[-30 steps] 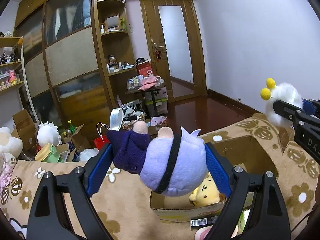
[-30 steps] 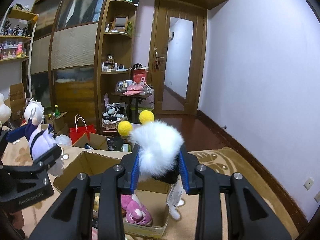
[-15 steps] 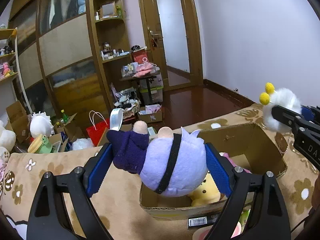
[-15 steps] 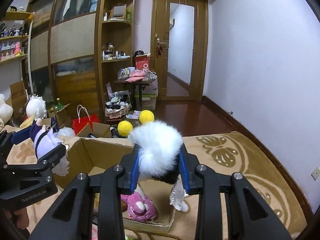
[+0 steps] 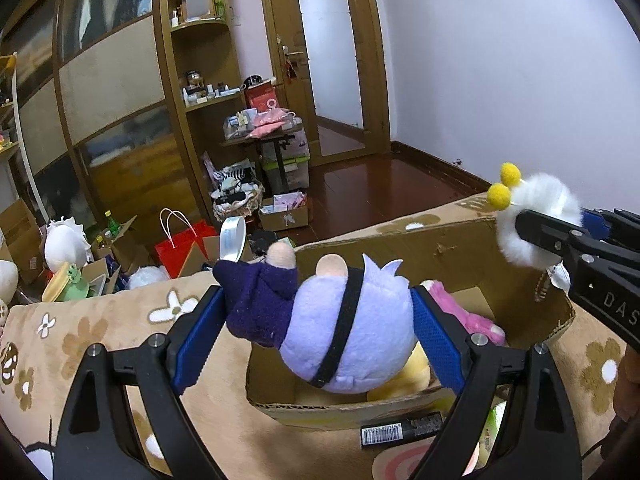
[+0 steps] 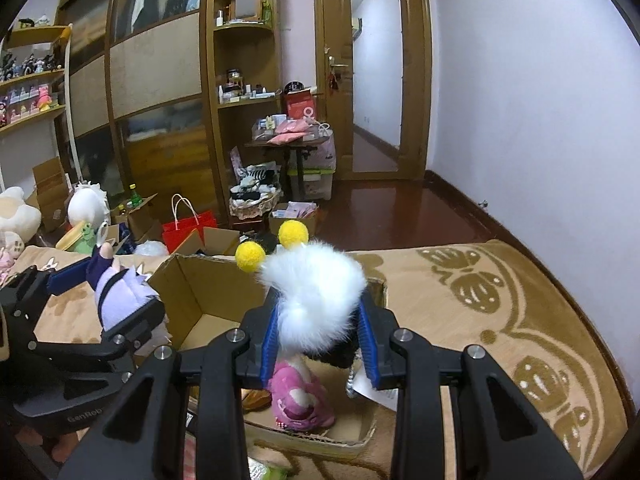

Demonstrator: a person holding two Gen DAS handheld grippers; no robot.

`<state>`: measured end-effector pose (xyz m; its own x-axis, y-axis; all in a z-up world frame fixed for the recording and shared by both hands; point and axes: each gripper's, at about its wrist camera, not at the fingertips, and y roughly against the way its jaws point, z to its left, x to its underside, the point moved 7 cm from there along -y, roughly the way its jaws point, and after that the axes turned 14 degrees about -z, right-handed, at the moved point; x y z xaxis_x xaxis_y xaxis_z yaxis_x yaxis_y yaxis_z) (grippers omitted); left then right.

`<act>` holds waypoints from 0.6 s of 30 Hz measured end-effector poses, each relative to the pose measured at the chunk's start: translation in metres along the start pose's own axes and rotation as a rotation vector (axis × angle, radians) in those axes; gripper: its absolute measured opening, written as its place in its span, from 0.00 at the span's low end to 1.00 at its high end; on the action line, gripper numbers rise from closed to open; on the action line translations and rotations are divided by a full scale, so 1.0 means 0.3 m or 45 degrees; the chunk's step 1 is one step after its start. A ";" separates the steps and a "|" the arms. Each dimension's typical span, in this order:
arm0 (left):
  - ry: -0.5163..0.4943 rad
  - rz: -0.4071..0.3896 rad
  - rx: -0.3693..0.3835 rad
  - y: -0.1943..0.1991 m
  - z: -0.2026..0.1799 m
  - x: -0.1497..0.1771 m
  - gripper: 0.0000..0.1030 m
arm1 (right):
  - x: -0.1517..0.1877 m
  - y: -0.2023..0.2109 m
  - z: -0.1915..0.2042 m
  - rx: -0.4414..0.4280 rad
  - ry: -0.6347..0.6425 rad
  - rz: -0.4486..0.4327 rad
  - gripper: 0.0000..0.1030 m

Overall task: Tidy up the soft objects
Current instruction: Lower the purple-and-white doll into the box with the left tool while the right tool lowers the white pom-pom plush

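Visibly, "GenRob"-marked left gripper (image 6: 120, 304) jaws around lilac plush (image 5: 344, 328); right gripper's (image 6: 320, 344) squeezing white pompom (image 6: 316, 300).

Plush toys (image 5: 472, 316) inside cardboard box (image 5: 460, 240)

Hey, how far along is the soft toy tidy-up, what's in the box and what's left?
Done: a pink plush and a yellow plush already lie in the cardboard box. In hand: the left gripper grips a purple plush, the right gripper a white fluffy toy, both over the box, neither released. Left: dropping these two, then maybe the cream plush off to the left.
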<state>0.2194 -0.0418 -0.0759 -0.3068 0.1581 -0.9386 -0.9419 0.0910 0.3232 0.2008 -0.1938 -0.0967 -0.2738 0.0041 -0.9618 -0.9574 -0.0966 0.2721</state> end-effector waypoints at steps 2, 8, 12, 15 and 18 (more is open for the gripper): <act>0.008 -0.001 0.012 0.004 -0.005 -0.001 0.88 | 0.006 -0.004 0.001 -0.009 -0.005 0.006 0.35; 0.006 0.026 0.041 0.002 -0.018 0.013 0.88 | 0.029 -0.013 0.015 -0.050 -0.019 0.044 0.35; 0.004 0.061 0.057 -0.012 -0.023 0.029 0.89 | 0.050 -0.026 0.011 -0.042 -0.041 0.073 0.35; 0.008 0.070 0.054 -0.016 -0.026 0.040 0.91 | 0.061 -0.038 0.001 -0.044 -0.061 0.092 0.35; 0.004 0.073 0.053 -0.015 -0.029 0.040 0.95 | 0.068 -0.046 -0.006 -0.056 -0.093 0.112 0.35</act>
<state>0.2189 -0.0489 -0.0896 -0.3606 0.1613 -0.9187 -0.9163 0.1224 0.3812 0.2085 -0.1942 -0.1203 -0.3641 0.0663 -0.9290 -0.9249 -0.1432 0.3522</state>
